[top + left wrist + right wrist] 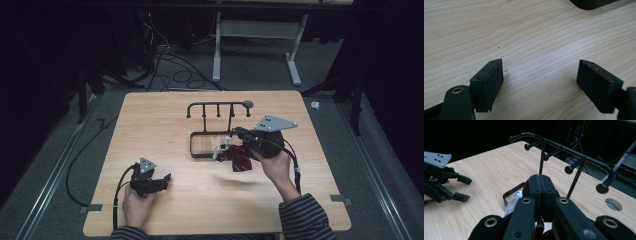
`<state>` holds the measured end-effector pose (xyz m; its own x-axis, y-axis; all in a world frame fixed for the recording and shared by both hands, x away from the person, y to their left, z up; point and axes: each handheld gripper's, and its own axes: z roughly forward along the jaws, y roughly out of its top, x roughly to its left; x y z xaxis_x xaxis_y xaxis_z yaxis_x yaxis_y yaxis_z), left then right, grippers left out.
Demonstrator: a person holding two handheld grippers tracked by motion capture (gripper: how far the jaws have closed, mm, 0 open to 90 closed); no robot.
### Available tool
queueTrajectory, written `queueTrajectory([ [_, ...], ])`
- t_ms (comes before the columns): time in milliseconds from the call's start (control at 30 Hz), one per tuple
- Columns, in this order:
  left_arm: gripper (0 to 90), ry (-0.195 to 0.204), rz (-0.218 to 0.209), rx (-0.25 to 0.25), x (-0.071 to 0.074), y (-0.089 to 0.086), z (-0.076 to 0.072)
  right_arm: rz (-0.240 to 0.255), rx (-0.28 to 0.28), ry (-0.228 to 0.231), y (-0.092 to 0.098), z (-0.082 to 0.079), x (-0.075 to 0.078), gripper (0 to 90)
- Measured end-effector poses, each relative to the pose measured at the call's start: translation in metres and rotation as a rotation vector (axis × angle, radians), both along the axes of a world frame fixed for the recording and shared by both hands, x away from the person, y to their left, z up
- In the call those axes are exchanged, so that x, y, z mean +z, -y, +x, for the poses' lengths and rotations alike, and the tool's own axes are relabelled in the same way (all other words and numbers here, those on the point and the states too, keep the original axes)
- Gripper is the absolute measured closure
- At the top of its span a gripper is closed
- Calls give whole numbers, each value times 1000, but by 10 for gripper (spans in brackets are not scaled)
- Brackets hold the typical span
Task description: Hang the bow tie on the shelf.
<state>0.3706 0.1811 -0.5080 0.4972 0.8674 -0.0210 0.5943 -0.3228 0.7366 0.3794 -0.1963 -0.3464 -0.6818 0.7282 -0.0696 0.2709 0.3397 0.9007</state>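
Note:
A black hook rack (217, 106) stands on the wooden table (165, 125) behind the middle, on a loop-shaped base (199, 146). My right gripper (236, 133) is shut on a dark red cloth (241, 158) with a white plastic piece (223, 148); the cloth hangs just above the table beside the base. In the right gripper view the jaws (541, 185) are pressed together before the rack's pegs (564, 148), with red cloth (525, 186) showing beside them. My left gripper (164, 180) rests open at the front left; its jaws (540, 72) stand wide over bare wood.
A round grey cable hole (248, 104) lies in the table at the rack's right end. The left gripper (464, 188) shows at the left of the right gripper view. Cables and a white desk frame (295, 55) lie on the floor behind the table.

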Motion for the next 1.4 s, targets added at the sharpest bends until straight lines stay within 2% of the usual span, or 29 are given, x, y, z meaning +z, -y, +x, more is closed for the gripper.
queueTrajectory([
  [67,219,0,0,0,0,0,0,9,1,-7,-2,2,1,900],
  [600,218,0,1,0,0,0,0,-23,10,-5,-22,23,7,900],
  [733,217,-1,2,0,0,0,0,-14,4,-27,-23,31,6,900],
  [1033,217,-1,1,0,0,0,0,-11,2,-21,-30,41,10,900],
  [1400,217,0,2,-1,0,0,0,2,-6,-45,-37,55,10,900],
])
